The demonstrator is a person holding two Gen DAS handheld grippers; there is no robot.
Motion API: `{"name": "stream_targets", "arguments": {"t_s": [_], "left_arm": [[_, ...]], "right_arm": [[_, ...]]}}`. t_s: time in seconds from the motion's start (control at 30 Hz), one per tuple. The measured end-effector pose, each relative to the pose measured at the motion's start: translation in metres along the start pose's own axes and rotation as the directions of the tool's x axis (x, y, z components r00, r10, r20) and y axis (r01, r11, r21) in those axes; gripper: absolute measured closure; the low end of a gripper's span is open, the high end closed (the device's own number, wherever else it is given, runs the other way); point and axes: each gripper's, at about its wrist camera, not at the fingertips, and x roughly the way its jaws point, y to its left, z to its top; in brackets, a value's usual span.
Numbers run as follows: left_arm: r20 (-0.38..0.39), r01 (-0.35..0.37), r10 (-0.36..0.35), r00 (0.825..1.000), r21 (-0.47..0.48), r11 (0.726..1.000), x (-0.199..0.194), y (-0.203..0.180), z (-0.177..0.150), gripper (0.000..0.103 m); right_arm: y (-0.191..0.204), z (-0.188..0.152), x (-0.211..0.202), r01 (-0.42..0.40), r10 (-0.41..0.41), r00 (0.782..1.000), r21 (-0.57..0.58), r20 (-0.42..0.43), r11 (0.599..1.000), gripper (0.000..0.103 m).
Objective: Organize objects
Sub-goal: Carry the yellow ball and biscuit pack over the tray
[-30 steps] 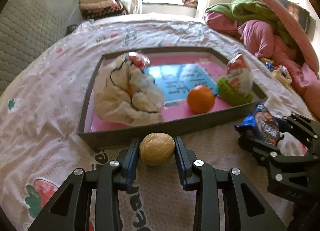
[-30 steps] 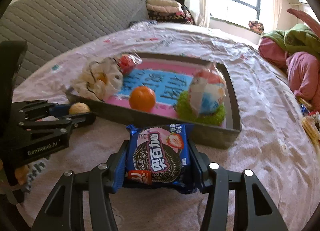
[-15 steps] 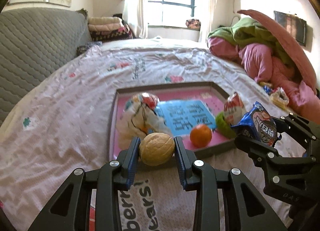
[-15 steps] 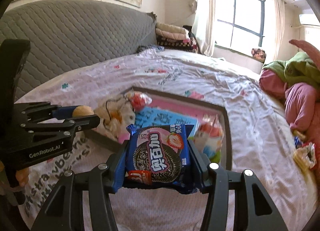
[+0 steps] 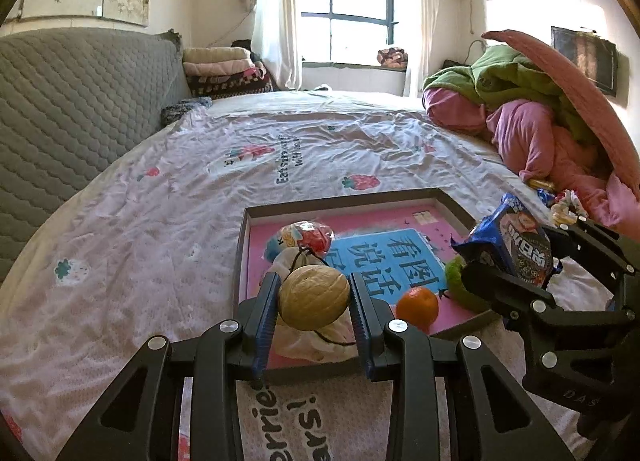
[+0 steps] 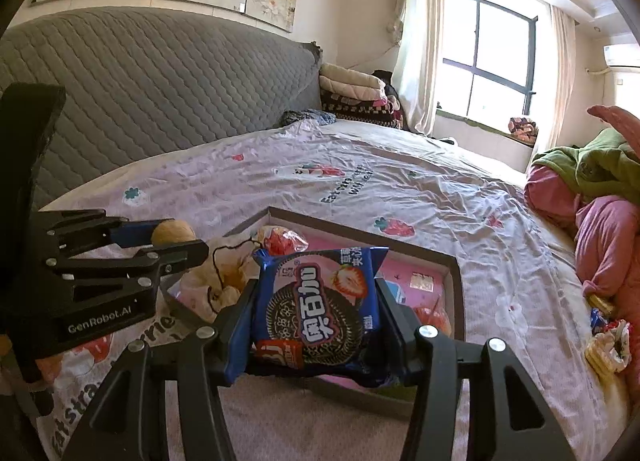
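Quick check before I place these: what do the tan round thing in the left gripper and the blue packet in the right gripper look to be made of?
The tan round thing looks like a hard, matte walnut shell: wrinkled, with a seam line. The blue packet looks like thin glossy plastic film: it shines, creases, and has crimped ends; a cookie is printed on it.

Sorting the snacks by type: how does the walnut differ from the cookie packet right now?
The walnut is round, tan and bare-shelled; the cookie packet is flat, blue and printed. The walnut sits in the left gripper, the packet in the right gripper, whose jaws stand wider. Both are held above the tray.
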Motion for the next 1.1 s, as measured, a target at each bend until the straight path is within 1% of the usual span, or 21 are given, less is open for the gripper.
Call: {"name": "stream_targets", "arguments": {"t_s": [0.27, 0.57, 0.9, 1.1], "left_arm": [[-0.049, -0.021, 0.02, 0.999, -0.032, 0.999, 0.026, 0.019, 0.006, 0.068], [-0.111, -0.053, 0.047, 0.993, -0.055, 0.997, 0.066, 0.037, 0.006, 0.068], [-0.123, -0.054, 0.047, 0.991, -0.048, 0.997, 0.077, 0.038, 0.003, 0.068], [-0.142, -0.06, 0.053, 0.988, -0.043, 0.997, 0.084, 0.038, -0.001, 0.068]], "right_arm": [[-0.004, 0.008, 0.026, 0.002, -0.002, 1.0, 0.001, -0.014, 1.0, 0.048], [-0.018, 0.0, 0.053, 0.011, -0.009, 0.998, 0.023, -0.063, 1.0, 0.048], [-0.023, -0.007, 0.063, 0.007, -0.004, 0.996, 0.036, -0.085, 0.999, 0.048], [-0.021, -0.014, 0.072, 0.002, 0.002, 0.993, 0.029, -0.122, 1.0, 0.048]]}}
